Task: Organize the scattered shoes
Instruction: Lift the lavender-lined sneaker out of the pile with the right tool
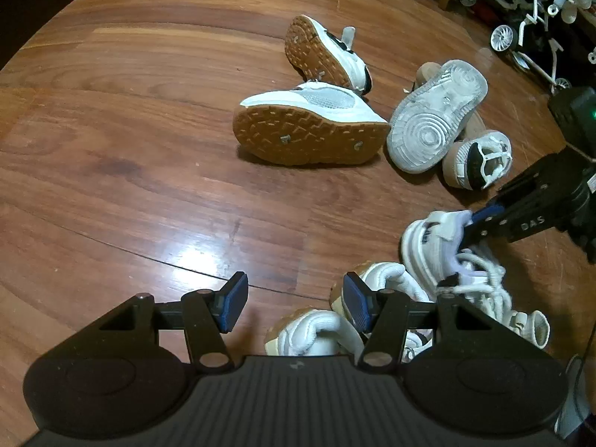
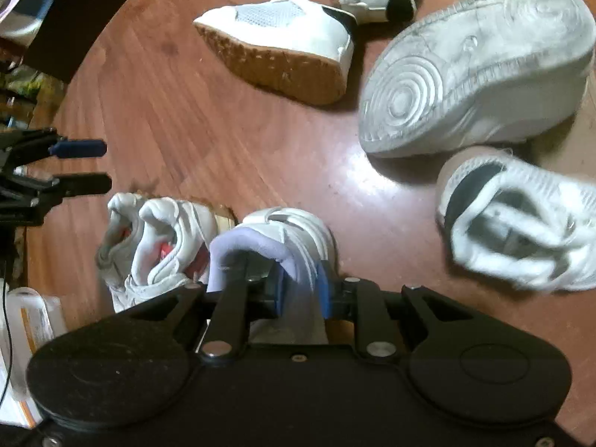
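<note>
Shoes are scattered over the wooden floor (image 1: pixel 130 130). We have the right gripper (image 2: pixel 296 288) clamped on the lilac collar of a white sneaker (image 2: pixel 287 234): one blue-padded finger sits inside the opening, the other outside, collar pinched between them. In the left wrist view that same sneaker (image 1: pixel 432 238) sits at lower right with the right gripper's (image 1: pixel 471 229) fingers on its heel collar, laces trailing toward us.

Left gripper (image 1: pixel 294 303) has its fingers spread wide, nothing between them but bare floor. Its right finger pad (image 1: pixel 355 303) sits just in front of the heel of a white shoe pair (image 1: pixel 335 320), which lies side by side just beside the held sneaker. We can't tell if the pad touches it. In the right wrist view this pair (image 2: pixel 156 246) is immediately left of the held sneaker, and the left gripper (image 2: pixel 80 165) hangs further left, apart from it.

Further out: two tan-soled white sneakers, one on its side with sole facing us (image 1: pixel 313 126), the other (image 1: pixel 327 56) behind it, also tipped. Right of them a grey-soled shoe (image 1: pixel 436 115) is flipped sole-up, leaning over a white shoe with dark lining (image 1: pixel 476 164). A toy stroller (image 1: pixel 529 26) stands at the far right.
</note>
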A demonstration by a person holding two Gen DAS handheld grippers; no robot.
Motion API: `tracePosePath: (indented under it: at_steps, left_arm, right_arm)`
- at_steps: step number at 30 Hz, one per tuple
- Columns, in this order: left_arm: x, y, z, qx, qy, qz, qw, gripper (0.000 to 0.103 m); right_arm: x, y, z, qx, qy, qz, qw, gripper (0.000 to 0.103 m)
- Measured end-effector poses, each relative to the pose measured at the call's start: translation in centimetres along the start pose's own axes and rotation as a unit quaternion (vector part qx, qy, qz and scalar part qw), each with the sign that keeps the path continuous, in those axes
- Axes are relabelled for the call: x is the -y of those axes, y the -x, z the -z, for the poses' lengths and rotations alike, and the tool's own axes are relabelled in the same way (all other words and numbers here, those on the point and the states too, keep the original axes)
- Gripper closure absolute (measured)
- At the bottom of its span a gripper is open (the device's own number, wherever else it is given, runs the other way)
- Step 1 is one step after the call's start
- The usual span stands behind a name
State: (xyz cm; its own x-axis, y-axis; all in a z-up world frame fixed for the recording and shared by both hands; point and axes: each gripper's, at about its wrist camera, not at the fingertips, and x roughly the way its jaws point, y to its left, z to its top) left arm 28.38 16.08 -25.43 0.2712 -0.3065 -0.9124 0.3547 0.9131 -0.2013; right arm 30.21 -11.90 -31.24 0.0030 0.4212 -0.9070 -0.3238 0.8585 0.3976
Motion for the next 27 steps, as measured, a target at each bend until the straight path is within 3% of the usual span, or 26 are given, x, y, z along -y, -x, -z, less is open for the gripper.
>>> tracePosePath:
  at_steps: [7,10,13,17,27]
  left_arm:
    - [0.0,-0.2,-0.1,-0.002,0.0,0.0,1.0,0.048]
    - [0.2,-0.1,-0.3,0.0,0.0,0.002,1.0,0.048]
    - [0.4,-0.2,-0.5,0.002,0.0,0.005,1.0,0.048]
    - [0.4,-0.4,-0.8,0.002,0.005,0.006,1.0,0.048]
    - [0.9,-0.8,-1.4,0.002,0.007,0.009,0.9999,0.047]
  right_arm:
    - [1.8,0.0,1.2,0.029,-0.117,-0.032,0.992,0.081]
    - [3.5,0.0,2.2,0.046,-0.211,-0.06,0.975,0.081]
    - [4.0,-0.1,2.9,0.048,-0.251,-0.076,0.964,0.079]
    - [3.3,0.3,2.7,0.044,-0.231,-0.072,0.969,0.071]
    - [1.2,1.6,2.1,0.034,-0.158,-0.054,0.985,0.067]
